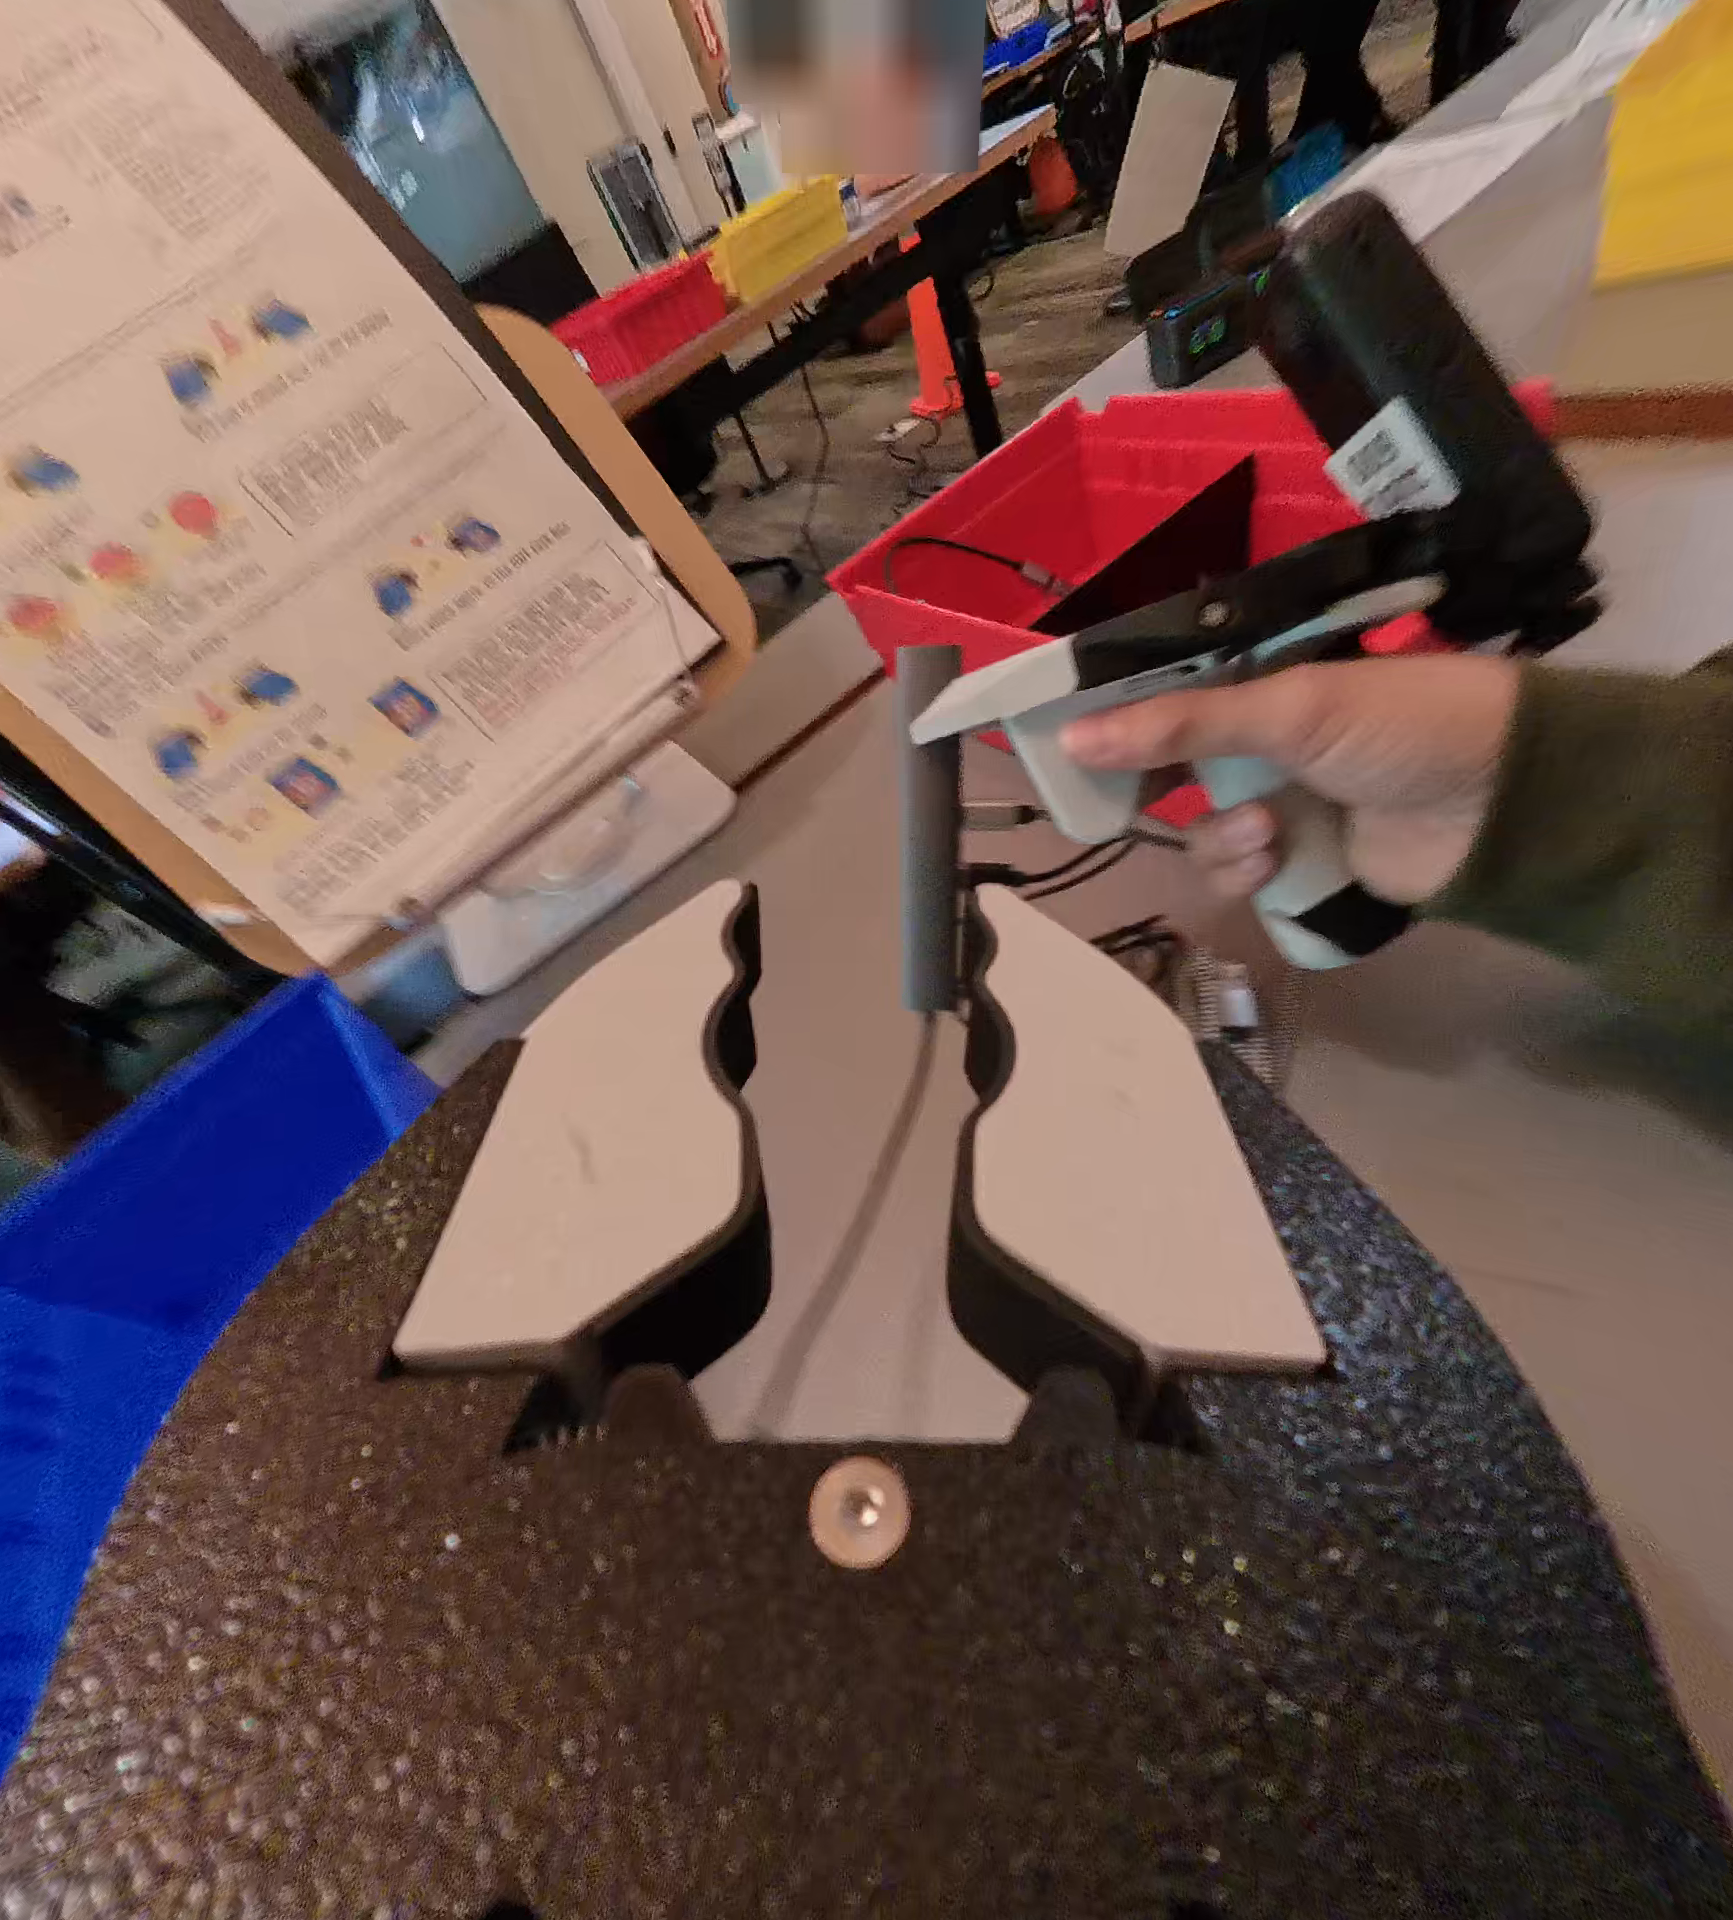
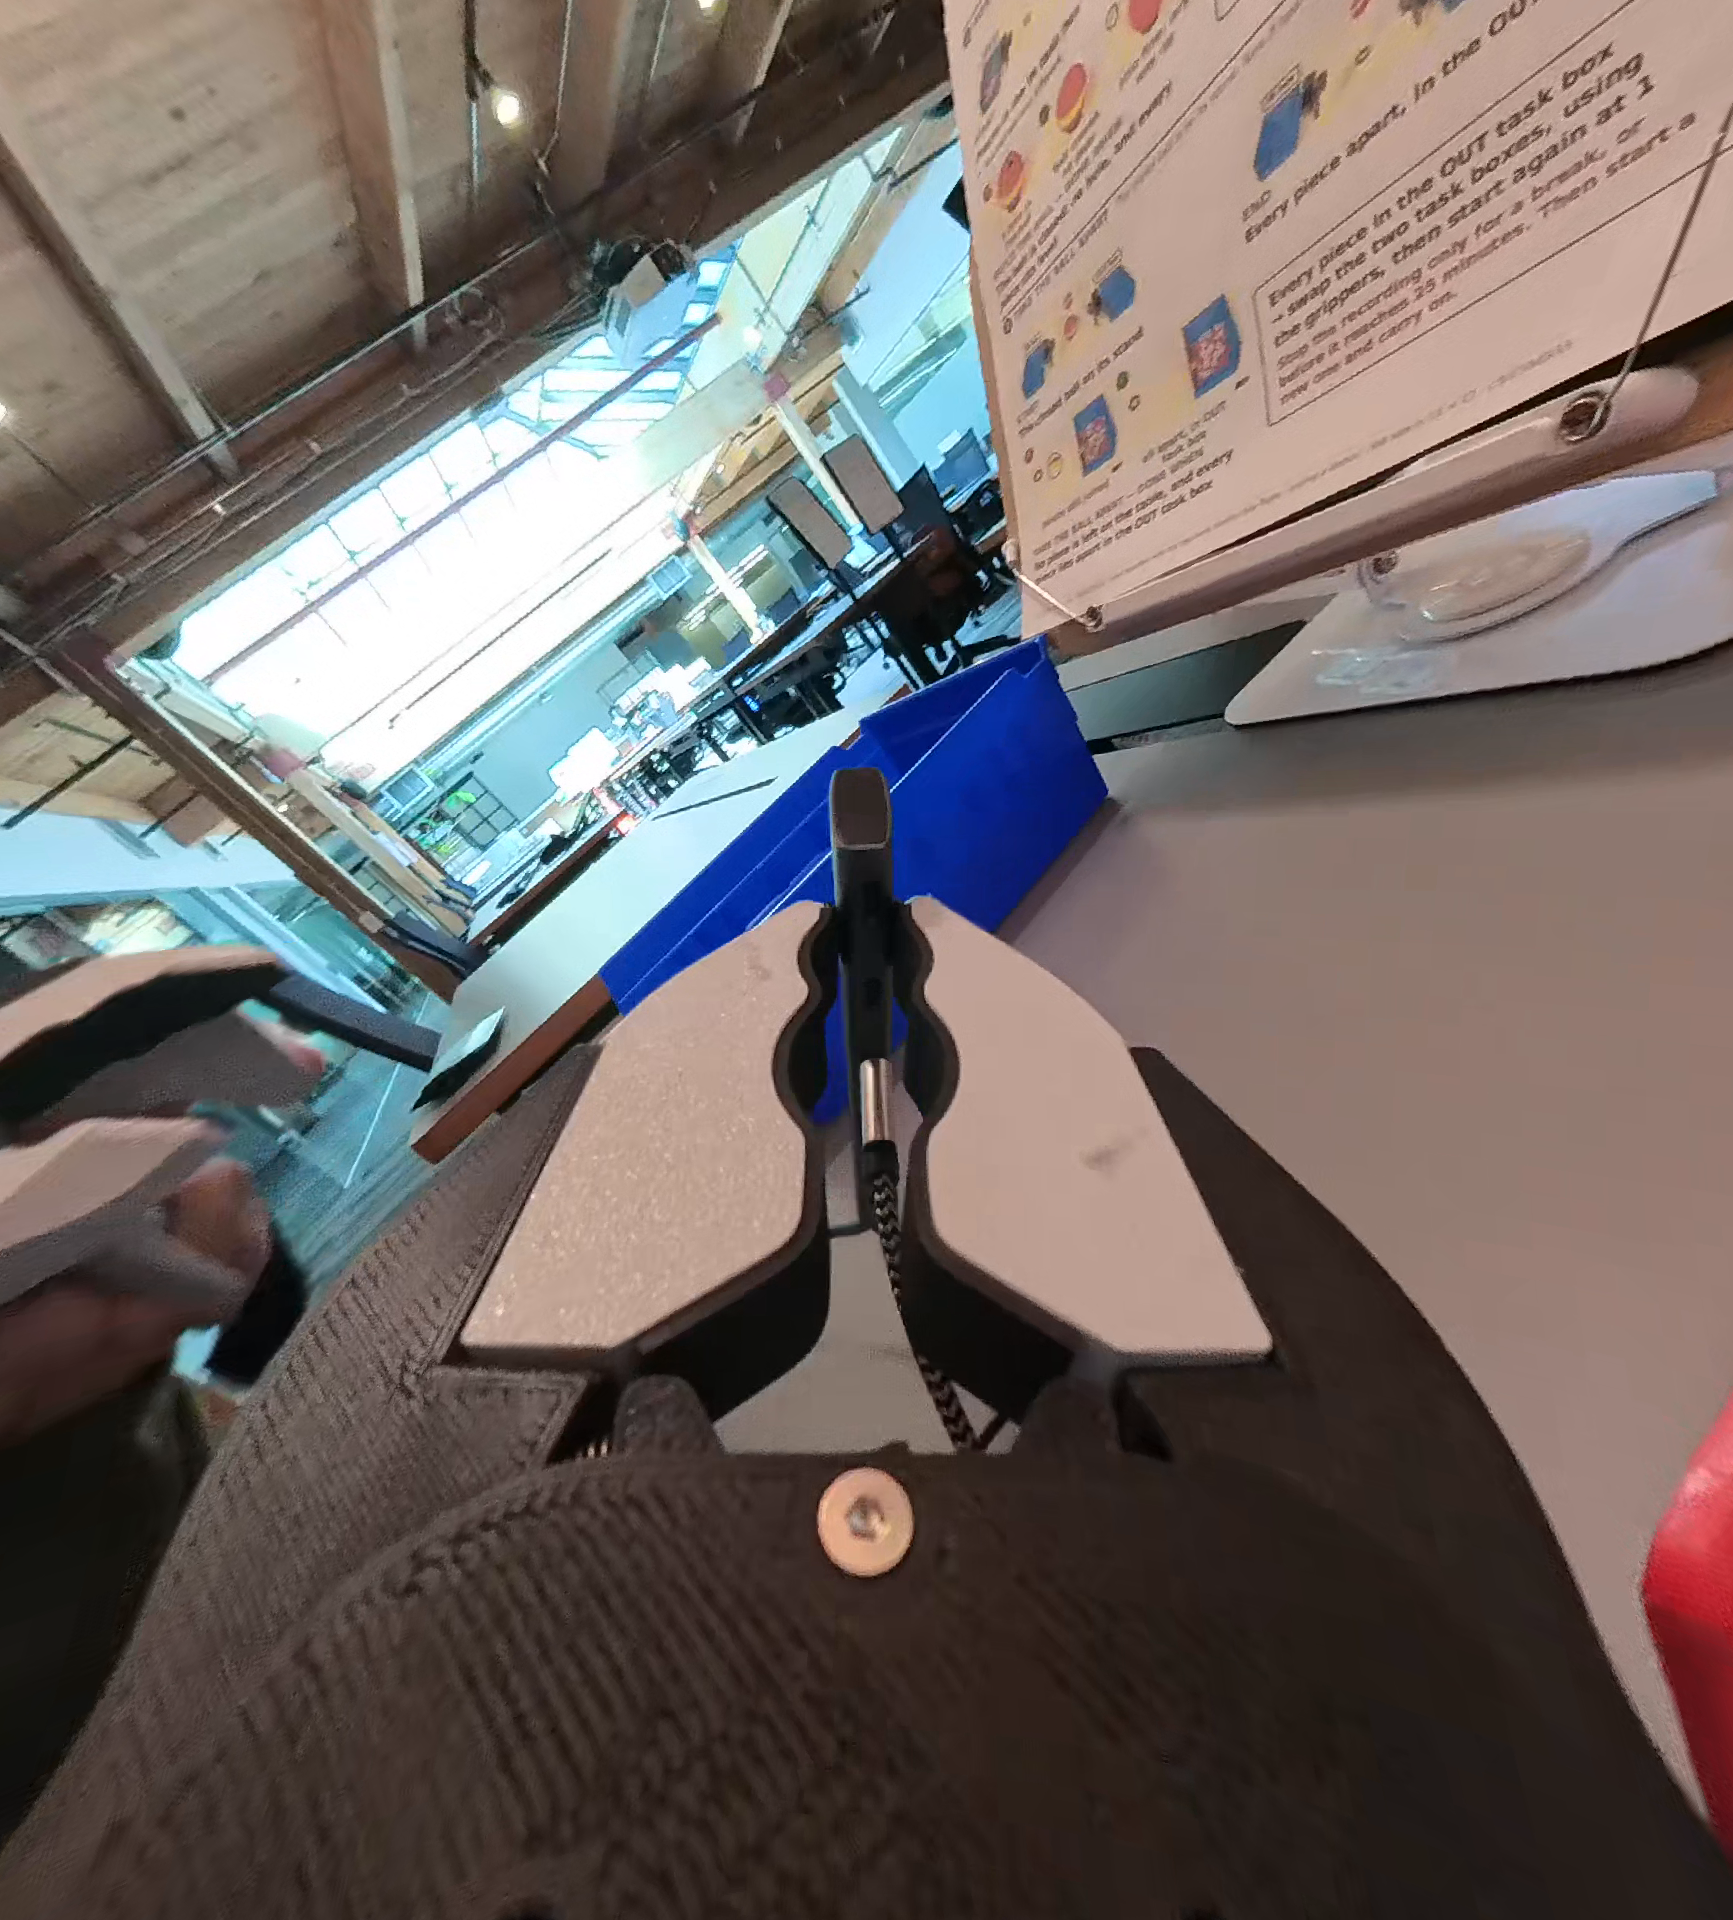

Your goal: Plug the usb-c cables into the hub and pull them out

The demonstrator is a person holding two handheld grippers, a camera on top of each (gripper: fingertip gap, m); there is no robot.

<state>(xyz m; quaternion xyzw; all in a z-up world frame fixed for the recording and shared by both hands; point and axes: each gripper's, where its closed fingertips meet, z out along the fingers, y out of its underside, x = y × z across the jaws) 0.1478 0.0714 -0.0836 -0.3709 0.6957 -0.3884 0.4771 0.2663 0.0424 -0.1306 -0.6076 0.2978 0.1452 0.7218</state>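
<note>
The right gripper is clamped on a black USB-C plug with a metal collar and braided black-and-white cable, the plug's tip sticking out past the grey fingertips and pointing toward a blue plastic bin at the edge of the grey table. The left gripper stands open — its two grey fingers spread with table showing between them — and closes on nothing. Just beyond its tips lies the slim dark-grey bar-shaped hub, seen on edge, with its own thin grey lead trailing back between the fingers. On the hub's right side sit a few plugs with black cables, though how many are seated is hard to tell. Behind it the right gripper comes in from the right, held in a hand with an olive sleeve. Farther back sit a red plastic bin and a propped white instruction sheet.
</note>
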